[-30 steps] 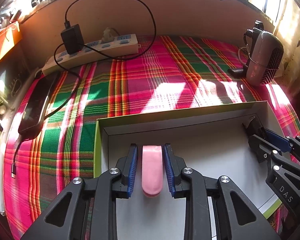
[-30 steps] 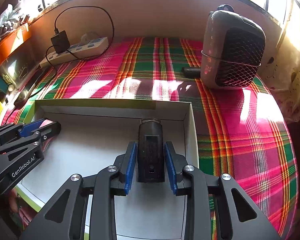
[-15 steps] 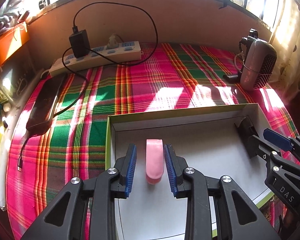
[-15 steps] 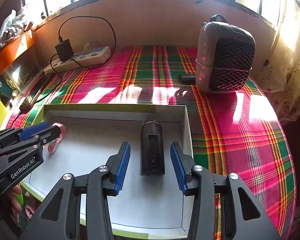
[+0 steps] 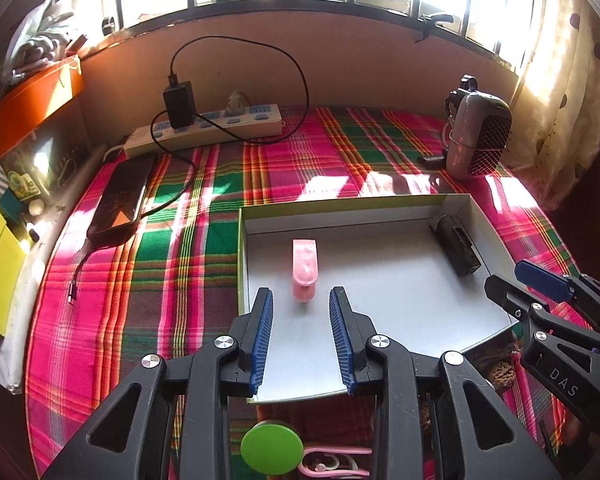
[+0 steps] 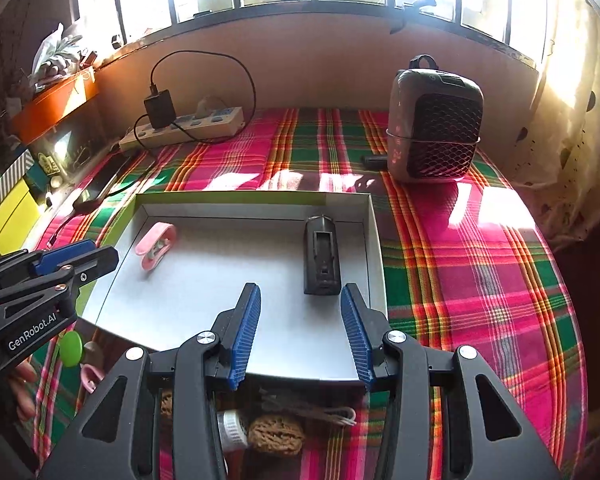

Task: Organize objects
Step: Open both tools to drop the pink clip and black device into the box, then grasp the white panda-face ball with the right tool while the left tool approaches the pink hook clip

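Inside the shallow white cardboard tray (image 6: 374, 236), a pink plastic clip (image 6: 156, 245) and a black rectangular gadget (image 6: 321, 256) already lie. Both the left claw (image 5: 301, 334) and the right claw (image 6: 300, 334) gape wide and empty, while a round green disc (image 5: 271, 447), a brown walnut (image 6: 276, 434) and other bits on the plaid-covered desk (image 6: 480, 280) seem left.

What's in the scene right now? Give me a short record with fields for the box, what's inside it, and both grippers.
box: white tray box on plaid cloth
inside, left part: pink clip, lying loose
inside, right wall: black device, lying loose
left gripper: open, holds nothing, above the box's near edge
right gripper: open, holds nothing
near edge, outside box: green disc
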